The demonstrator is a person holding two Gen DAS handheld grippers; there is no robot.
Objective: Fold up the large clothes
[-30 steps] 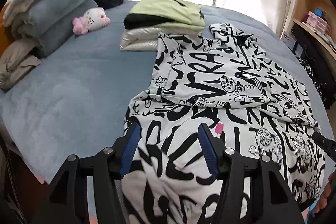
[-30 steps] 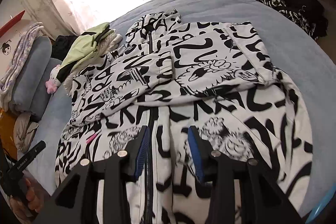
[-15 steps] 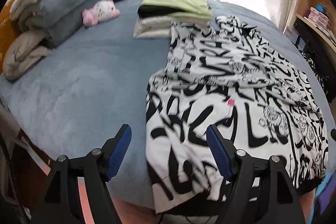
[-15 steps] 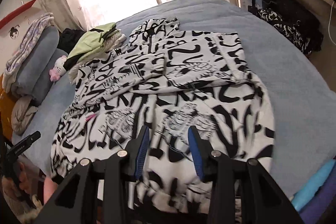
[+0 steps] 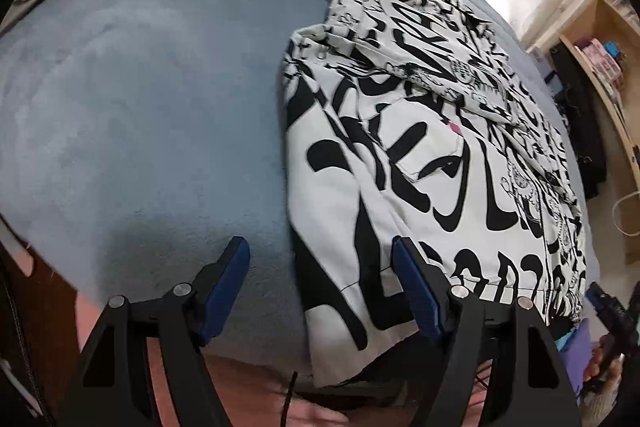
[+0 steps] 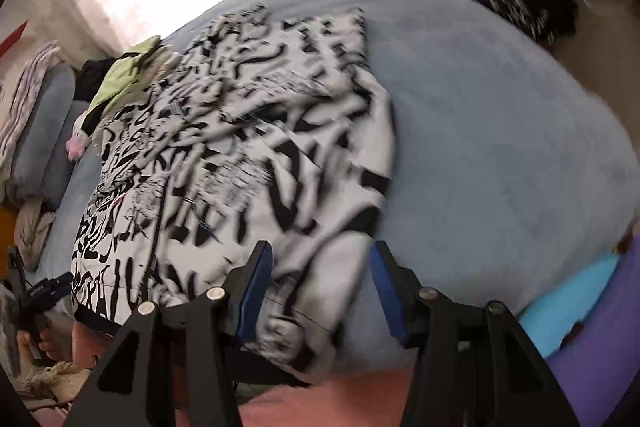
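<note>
Left wrist view, garment: the black-and-white graffiti-print cloth jacket [image 5: 432, 155] lies flat on the blue plush bedspread [image 5: 152, 115], its hem hanging over the near edge.
Left wrist view, tool: the left gripper [image 5: 322, 279] is wide apart, empty, poised at the hem's corner.
Right wrist view, tool: the right gripper [image 6: 320, 287] is opening, holding nothing, the other hem corner between its jaws.
Progress: sleeves look folded in; the body fold remains.

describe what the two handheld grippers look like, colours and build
Both match. The left gripper has two matte black angular fingers shaped like open triangular frames, each with a pair of round silver bolts near the top and a blue ribbed pad on its inner face. The right gripper shows the same black frames, silver bolts and blue pads. No cables, sleeves or readable markings show on either.
</note>
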